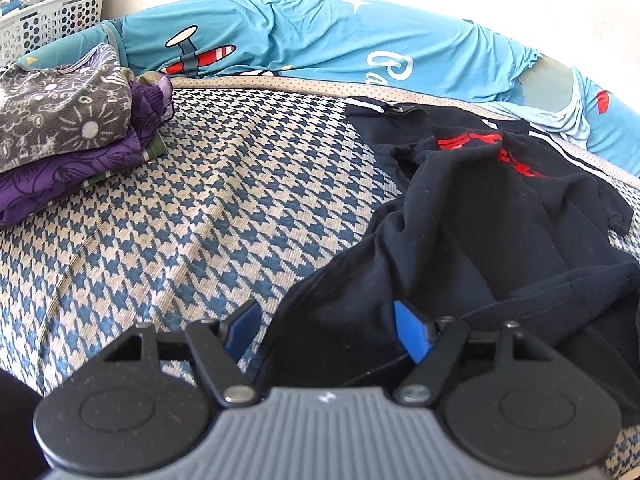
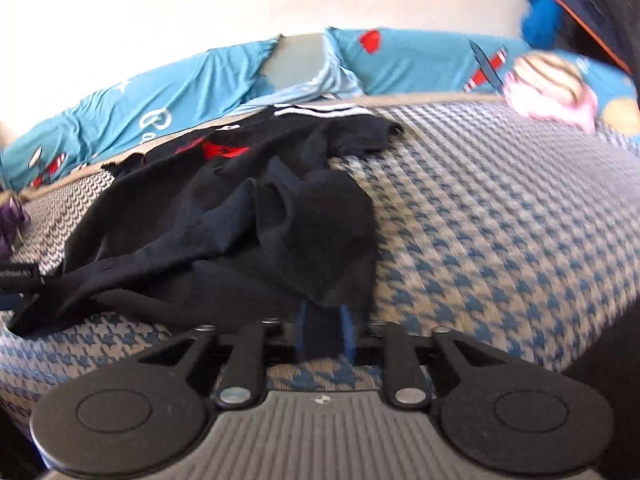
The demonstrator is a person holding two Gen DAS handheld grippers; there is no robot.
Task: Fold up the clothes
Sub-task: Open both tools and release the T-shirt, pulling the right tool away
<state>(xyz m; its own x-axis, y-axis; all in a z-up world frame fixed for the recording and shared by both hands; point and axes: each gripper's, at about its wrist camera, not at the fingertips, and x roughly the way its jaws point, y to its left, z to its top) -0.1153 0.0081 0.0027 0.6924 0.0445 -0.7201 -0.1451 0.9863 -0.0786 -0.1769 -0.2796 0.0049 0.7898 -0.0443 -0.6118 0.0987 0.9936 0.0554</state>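
Note:
A black T-shirt (image 1: 480, 220) with red print lies crumpled on the blue-and-beige houndstooth bed cover (image 1: 180, 208). My left gripper (image 1: 326, 332) is open at the shirt's near left hem. Its blue pads stand far apart, one over bare cover and one on the dark cloth. In the right wrist view the same T-shirt (image 2: 240, 220) spreads to the left of centre. My right gripper (image 2: 324, 334) sits at its near right corner. A flap of the black cloth hangs between its two blue pads, which stand a little apart and do not clamp it.
A stack of folded clothes (image 1: 60, 128), grey on purple, lies at the far left, with a white laundry basket (image 1: 52, 16) behind it. A blue cartoon-print quilt (image 1: 300, 36) runs along the wall. A pink and white item (image 2: 548, 88) lies at the far right.

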